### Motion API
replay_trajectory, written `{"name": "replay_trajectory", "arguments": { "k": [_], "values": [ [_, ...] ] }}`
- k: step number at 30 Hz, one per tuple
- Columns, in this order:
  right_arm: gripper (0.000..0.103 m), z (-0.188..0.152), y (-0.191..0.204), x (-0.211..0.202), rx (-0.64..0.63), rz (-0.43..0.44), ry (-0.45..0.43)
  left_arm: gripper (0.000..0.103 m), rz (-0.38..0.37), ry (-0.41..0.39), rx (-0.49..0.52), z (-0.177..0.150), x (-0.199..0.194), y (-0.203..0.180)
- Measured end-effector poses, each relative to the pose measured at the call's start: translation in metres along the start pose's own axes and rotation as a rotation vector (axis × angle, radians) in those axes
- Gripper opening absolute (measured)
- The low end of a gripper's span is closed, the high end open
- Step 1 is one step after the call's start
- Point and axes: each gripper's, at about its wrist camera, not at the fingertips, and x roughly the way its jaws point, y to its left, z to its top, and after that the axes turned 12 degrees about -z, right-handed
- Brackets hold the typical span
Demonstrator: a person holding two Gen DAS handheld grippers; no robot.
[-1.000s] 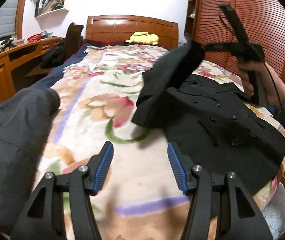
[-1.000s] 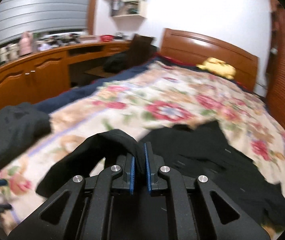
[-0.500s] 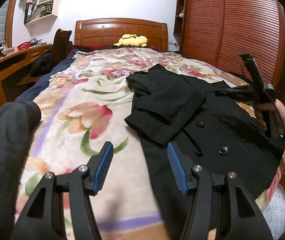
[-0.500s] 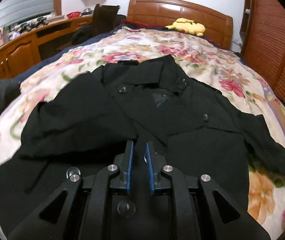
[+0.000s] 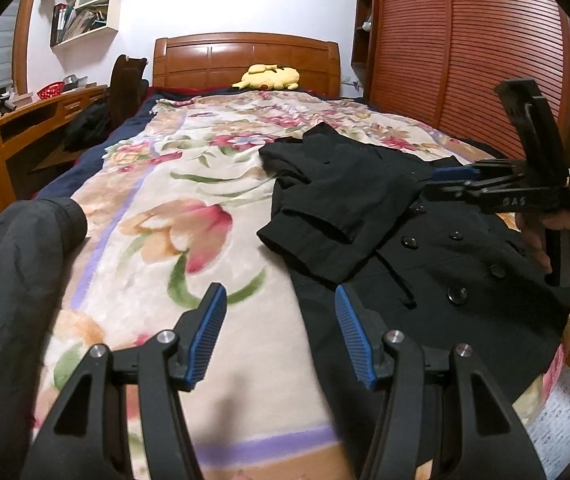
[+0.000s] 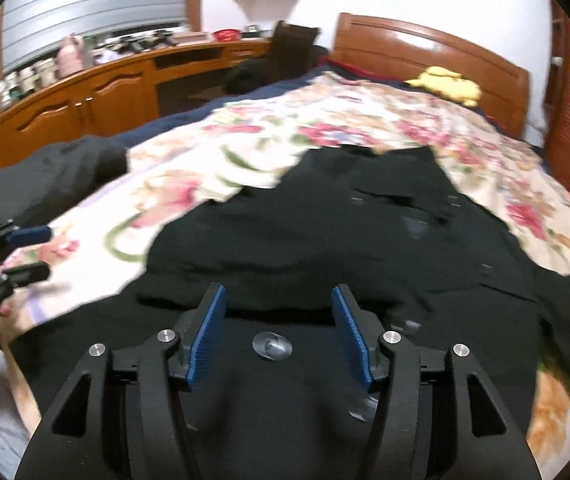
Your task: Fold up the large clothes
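Note:
A black double-breasted coat (image 5: 437, 248) lies flat on the flowered bedspread (image 5: 157, 216), one sleeve (image 5: 337, 208) folded across its chest. My left gripper (image 5: 281, 312) hangs open over the bedspread at the coat's left edge, nothing between its fingers. In the left wrist view the right gripper (image 5: 445, 182) hovers just above the coat's chest, held by a hand. In the right wrist view my right gripper (image 6: 279, 312) has its jaws opening over the coat (image 6: 325, 248), with the fabric lying free below the blue pads and a button (image 6: 272, 346) between them.
A dark grey garment (image 5: 9, 280) lies on the bed's near left corner. A yellow plush toy (image 5: 271, 77) sits by the wooden headboard (image 5: 245, 56). A wooden desk (image 6: 85, 92) runs along the left; a slatted wardrobe (image 5: 465, 48) stands right of the bed.
The right gripper carried the sleeve across and down onto the coat's chest, then let it go and its jaws spread. The left gripper stayed open with hardly any movement.

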Motion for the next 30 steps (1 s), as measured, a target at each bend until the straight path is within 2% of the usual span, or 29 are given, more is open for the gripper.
{"name": "replay_trajectory", "arguments": {
  "k": [6, 11, 14, 17, 20, 23, 25, 30],
  "values": [
    [0.056, 0.008, 0.058, 0.034, -0.073, 0.094, 0.056, 0.056, 0.016, -0.001, -0.001, -0.003, -0.005, 0.007],
    [0.056, 0.006, 0.089, 0.056, -0.130, 0.153, 0.120, 0.056, 0.022, -0.001, -0.012, -0.005, -0.008, 0.016],
    [0.056, 0.002, 0.099, 0.065, -0.172, 0.166, 0.154, 0.056, 0.025, -0.003, -0.018, -0.006, -0.011, 0.020],
    [0.056, -0.001, 0.100, 0.076, -0.203, 0.130, 0.185, 0.056, 0.025, -0.005, -0.024, -0.006, -0.013, 0.023],
    [0.050, -0.002, 0.097, 0.087, -0.206, 0.117, 0.218, 0.056, 0.023, -0.003, -0.027, -0.006, -0.013, 0.024],
    [0.041, -0.002, 0.097, 0.090, -0.229, 0.093, 0.213, 0.056, 0.022, -0.003, -0.027, -0.006, -0.013, 0.024],
    [0.021, -0.001, 0.097, 0.086, -0.235, 0.066, 0.198, 0.056, 0.019, -0.003, -0.027, -0.007, -0.012, 0.023],
    [0.013, 0.006, 0.076, 0.059, -0.157, 0.050, 0.082, 0.056, 0.018, -0.005, -0.018, -0.006, -0.011, 0.020]
  ]
}}
